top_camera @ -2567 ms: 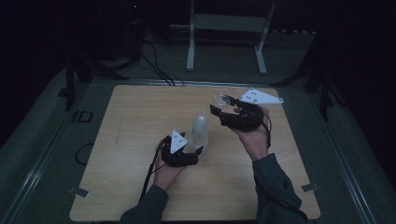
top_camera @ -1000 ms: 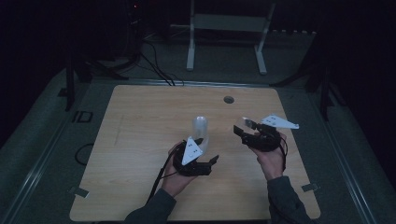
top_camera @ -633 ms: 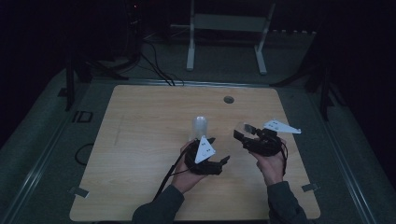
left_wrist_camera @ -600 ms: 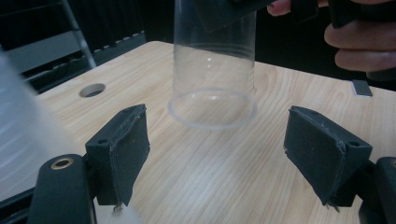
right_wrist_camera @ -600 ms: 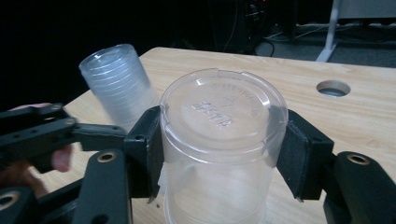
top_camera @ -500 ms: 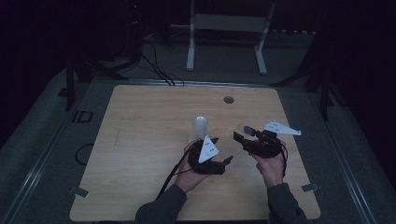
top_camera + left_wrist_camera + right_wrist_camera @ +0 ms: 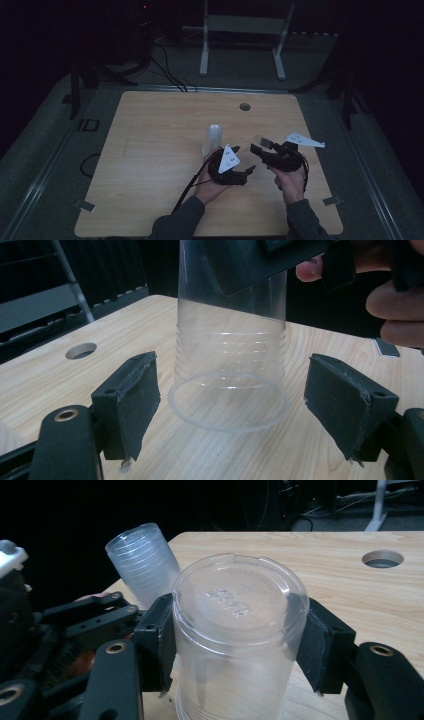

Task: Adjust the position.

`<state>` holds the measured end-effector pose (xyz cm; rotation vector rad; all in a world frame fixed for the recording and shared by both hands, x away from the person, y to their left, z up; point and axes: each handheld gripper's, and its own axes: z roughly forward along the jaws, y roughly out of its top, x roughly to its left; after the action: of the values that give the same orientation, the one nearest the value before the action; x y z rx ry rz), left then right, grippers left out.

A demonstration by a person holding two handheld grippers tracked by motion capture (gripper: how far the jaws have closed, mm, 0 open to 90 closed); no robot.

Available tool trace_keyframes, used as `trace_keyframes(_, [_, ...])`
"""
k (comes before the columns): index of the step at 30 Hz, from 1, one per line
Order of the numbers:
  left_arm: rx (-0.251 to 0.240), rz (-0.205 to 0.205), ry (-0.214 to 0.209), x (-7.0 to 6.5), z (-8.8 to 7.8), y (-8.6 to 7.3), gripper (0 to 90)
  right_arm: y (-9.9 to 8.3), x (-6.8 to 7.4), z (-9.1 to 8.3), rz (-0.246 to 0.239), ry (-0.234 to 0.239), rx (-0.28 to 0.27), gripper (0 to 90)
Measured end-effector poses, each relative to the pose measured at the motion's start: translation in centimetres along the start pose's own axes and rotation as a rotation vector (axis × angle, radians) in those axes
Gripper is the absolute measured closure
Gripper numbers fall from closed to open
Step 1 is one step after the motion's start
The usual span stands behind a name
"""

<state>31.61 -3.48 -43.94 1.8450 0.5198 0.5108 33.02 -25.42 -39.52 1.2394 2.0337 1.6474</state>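
Note:
My right gripper [image 7: 240,635] is shut on a clear plastic cup [image 7: 235,600] held upside down, its base toward the camera. In the left gripper view that cup [image 7: 230,365] hangs with its rim just over the wooden table [image 7: 45,375]. My left gripper [image 7: 239,402] stands open around the rim, with a pad [image 7: 135,400] on each side and a gap to the cup. From above, the left gripper [image 7: 244,159] and right gripper [image 7: 260,146] meet right of the table's middle. A stack of clear cups [image 7: 212,139] stands just left of them, seen behind my jaws as the stack [image 7: 142,562].
A round hole [image 7: 244,106] pierces the table near its far edge. Cables trail off the back left, and a white stand [image 7: 205,45] is on the floor beyond. Bare wood lies across the left half of the table [image 7: 150,150].
My left gripper has moved right, away from the cup stack, and now brackets the cup in the right gripper. The right gripper has drifted slightly left with its cup.

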Motion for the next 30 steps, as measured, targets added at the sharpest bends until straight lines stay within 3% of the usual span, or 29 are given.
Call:
trace_keyframes(20, [-0.034,-0.04,-0.004,0.3,1.1,-0.5,21.8,-0.3,-0.7,0.1,0.104,0.122,-0.02,41.5])
trace_keyframes(30, [-0.035,-0.04,-0.01,0.3,1.3,-0.6,22.6,-0.5,-1.1,0.2,0.17,0.187,-0.02,41.9])
